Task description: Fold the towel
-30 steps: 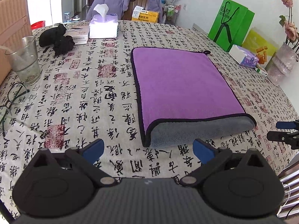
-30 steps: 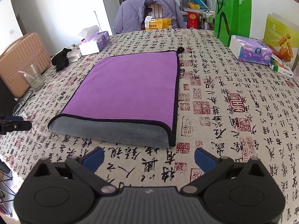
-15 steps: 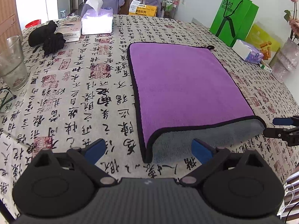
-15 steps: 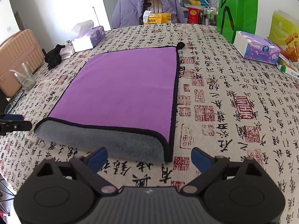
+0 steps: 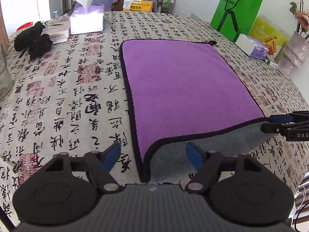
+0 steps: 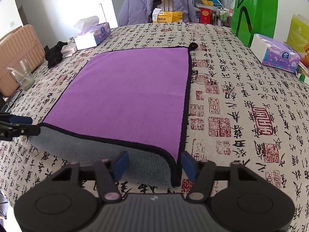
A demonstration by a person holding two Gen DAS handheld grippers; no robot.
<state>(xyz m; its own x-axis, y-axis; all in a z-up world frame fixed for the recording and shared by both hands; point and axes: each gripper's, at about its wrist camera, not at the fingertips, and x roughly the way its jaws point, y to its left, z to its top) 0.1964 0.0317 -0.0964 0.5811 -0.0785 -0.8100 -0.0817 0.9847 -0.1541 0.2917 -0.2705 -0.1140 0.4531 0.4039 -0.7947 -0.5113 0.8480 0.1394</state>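
Note:
A purple towel [image 5: 183,85] with black trim and a grey underside lies flat on the table, its near edge folded so the grey shows. My left gripper [image 5: 153,154] is open, its jaws either side of the towel's near left corner. My right gripper [image 6: 153,164] is open, its jaws either side of the towel [image 6: 131,94] near right corner. Each gripper shows at the edge of the other's view: the right gripper in the left wrist view [image 5: 270,124], the left gripper in the right wrist view [image 6: 32,125].
The table wears a calligraphy-print cloth [image 5: 67,96]. A tissue box [image 5: 87,19], black cloth [image 5: 34,38] and a glass [image 6: 22,75] stand at the left. A green bag [image 6: 255,9] and a tissue pack [image 6: 276,52] stand at the right. A chair with a jacket [image 6: 156,5] is behind.
Both grippers have moved forward and down to the towel's near corners. Their jaws now straddle the folded edge and stand somewhat narrower than before.

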